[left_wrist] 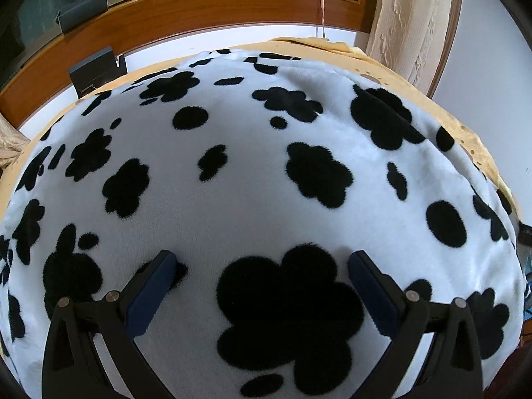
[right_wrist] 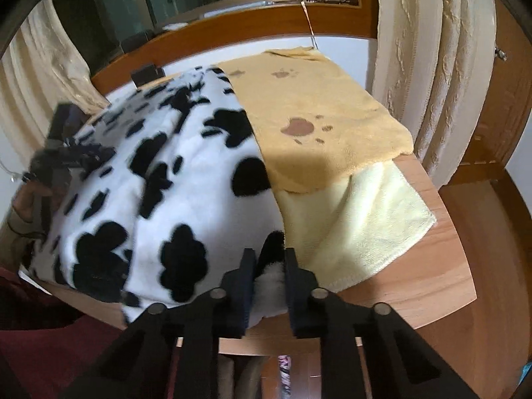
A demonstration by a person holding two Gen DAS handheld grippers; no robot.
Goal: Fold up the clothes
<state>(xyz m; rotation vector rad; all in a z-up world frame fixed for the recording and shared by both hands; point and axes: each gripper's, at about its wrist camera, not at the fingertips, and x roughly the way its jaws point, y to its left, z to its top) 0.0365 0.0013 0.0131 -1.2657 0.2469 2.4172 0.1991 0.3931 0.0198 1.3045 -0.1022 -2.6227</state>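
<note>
A white fleece garment with black cow spots lies spread over the table and fills the left wrist view. My left gripper is open just above it, jaws wide apart and empty. In the right wrist view the same garment covers the table's left part. My right gripper is shut on the garment's near right edge at the table's front. The left gripper shows blurred at the far left of the right wrist view.
A tan towel with paw prints lies over a pale yellow towel to the right of the garment. The wooden table ends close in front. Curtains and a wooden window sill stand behind.
</note>
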